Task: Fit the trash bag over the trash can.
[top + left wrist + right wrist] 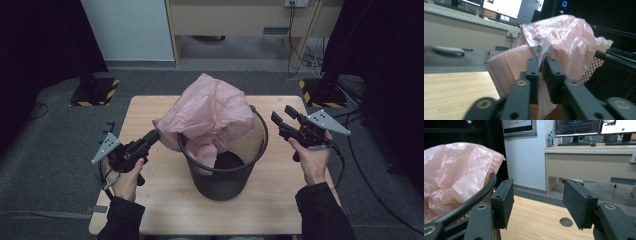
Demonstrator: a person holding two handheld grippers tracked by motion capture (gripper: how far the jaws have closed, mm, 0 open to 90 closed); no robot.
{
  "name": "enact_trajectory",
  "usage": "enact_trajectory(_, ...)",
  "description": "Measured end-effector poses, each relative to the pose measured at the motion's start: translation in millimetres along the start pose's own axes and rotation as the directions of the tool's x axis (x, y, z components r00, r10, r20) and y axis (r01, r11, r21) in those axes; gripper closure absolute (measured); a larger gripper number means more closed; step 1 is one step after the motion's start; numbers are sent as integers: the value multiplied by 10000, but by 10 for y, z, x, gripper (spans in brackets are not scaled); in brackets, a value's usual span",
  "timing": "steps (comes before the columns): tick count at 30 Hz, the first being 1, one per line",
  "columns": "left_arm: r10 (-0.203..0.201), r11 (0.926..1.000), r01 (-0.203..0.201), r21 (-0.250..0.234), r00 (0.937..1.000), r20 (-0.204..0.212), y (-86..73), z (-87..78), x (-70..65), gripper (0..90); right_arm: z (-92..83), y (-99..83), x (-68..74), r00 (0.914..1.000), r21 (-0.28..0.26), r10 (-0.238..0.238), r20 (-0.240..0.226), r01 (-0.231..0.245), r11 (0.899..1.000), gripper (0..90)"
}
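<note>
A black mesh wastebasket [260, 145] stands in the middle of the wooden table [165, 200]. A crumpled pink plastic bag [210, 112] billows out of its top and hangs over the left rim. My left gripper [152, 135] is at the bin's left side, shut on a fold of the bag; in the left gripper view the film [564, 40] is pinched between the jaws of that gripper [542, 65]. My right gripper [282, 116] hovers just right of the bin, open and holding nothing. The right gripper view has the gripper [537, 202] beside the rim [474, 197] and the bag [451, 170].
The tabletop has a small round hole [566, 221] near the right gripper. Beyond the table are a pale desk with monitors [576, 127] and two floor stands with striped bases [95, 92]. Cables trail on the floor at right.
</note>
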State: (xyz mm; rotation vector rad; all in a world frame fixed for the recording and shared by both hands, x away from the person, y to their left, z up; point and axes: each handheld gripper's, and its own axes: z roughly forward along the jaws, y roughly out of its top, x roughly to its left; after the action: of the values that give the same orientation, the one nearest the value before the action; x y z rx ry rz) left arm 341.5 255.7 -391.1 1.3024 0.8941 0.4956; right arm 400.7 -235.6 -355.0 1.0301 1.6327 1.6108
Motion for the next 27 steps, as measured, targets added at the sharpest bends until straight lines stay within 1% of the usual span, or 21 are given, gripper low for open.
enact_trajectory(1, 25, 10000, -25, -74, 10000, 32, 28, -13, -11, 875, -4, 4, 4, 10000, -8, 33, -10, -33, 10000, 416)
enact_trajectory(4, 148, 9995, -140, -291, 9995, 265, 132, -36, -76, 892, -11, 30, 15, 10000, -101, -42, -82, 41, 9999, 419)
enact_trajectory(6, 256, 9986, -231, -473, 9982, 538, 217, -30, -163, 898, -12, 54, 32, 9999, -141, -6, -133, 4, 9999, 419)
enact_trajectory(8, 304, 9979, -254, -592, 9959, 856, 282, -7, -255, 900, -9, 93, 55, 9998, -203, -25, -209, 20, 9998, 420)
enact_trajectory(9, 382, 9975, -316, -633, 9937, 1058, 318, 16, -319, 900, -9, 106, 61, 9997, -261, -28, -253, 21, 9997, 422)
enact_trajectory(13, 526, 9966, -417, -717, 9862, 1573, 412, 103, -509, 900, -12, 187, 101, 9991, -410, -92, -412, 75, 9991, 422)
enact_trajectory(15, 639, 9963, -530, -679, 9834, 1700, 462, 155, -596, 900, -15, 232, 112, 9988, -484, -126, -476, 102, 9988, 421)
enact_trajectory(16, 726, 9959, -620, -655, 9818, 1757, 485, 181, -631, 900, -18, 253, 120, 9988, -492, -70, -483, 47, 9988, 420)
enact_trajectory(19, 744, 9956, -617, -710, 9783, 1933, 525, 253, -712, 900, -20, 291, 130, 9985, -596, -35, -538, 3, 9982, 419)
enact_trajectory(23, 735, 9955, -591, -740, 9748, 2107, 570, 315, -768, 900, -9, 296, 143, 9979, -592, -39, -644, 1, 9982, 419)
enact_trajectory(27, 830, 9937, -652, -914, 9746, 2079, 725, 318, -791, 900, 4, 295, 164, 9971, -603, -54, -764, 8, 9982, 422)
